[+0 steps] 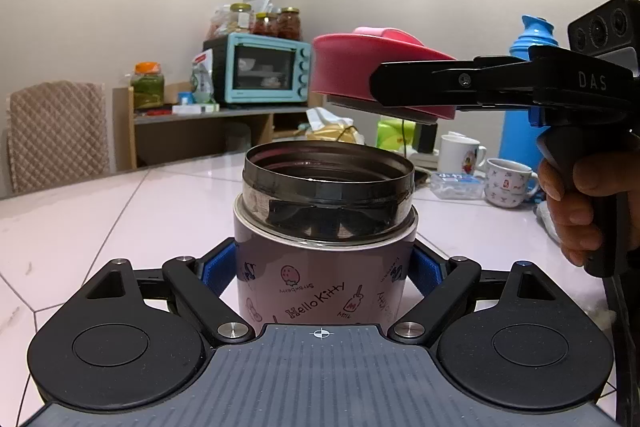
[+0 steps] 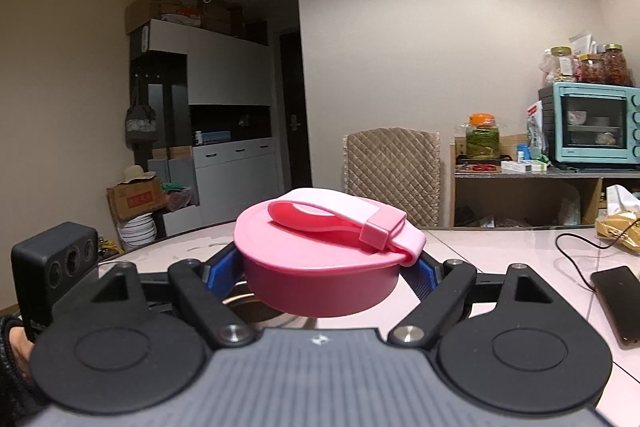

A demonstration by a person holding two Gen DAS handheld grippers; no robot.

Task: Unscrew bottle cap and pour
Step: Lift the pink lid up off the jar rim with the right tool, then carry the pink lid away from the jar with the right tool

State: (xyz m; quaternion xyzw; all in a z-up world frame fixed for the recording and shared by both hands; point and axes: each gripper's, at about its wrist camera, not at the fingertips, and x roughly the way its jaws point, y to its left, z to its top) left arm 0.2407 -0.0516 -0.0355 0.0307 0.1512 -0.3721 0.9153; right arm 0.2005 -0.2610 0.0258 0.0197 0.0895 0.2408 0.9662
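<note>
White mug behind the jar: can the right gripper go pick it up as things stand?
Probably not yet. The right gripper is shut on the pink lid, so it must set that down first; the white mug itself stands unobstructed.

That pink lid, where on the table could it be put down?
Bare table lies left of the jar, toward the quilted chair. Right of the jar is crowded: mugs, a blue flask. The lid hangs above the jar.

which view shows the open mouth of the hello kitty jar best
Left wrist view: the jar mouth sits centered, uncovered, threaded rim visible, the left gripper clamping the body. In the right wrist view the pink lid hides nearly all of it.
</note>
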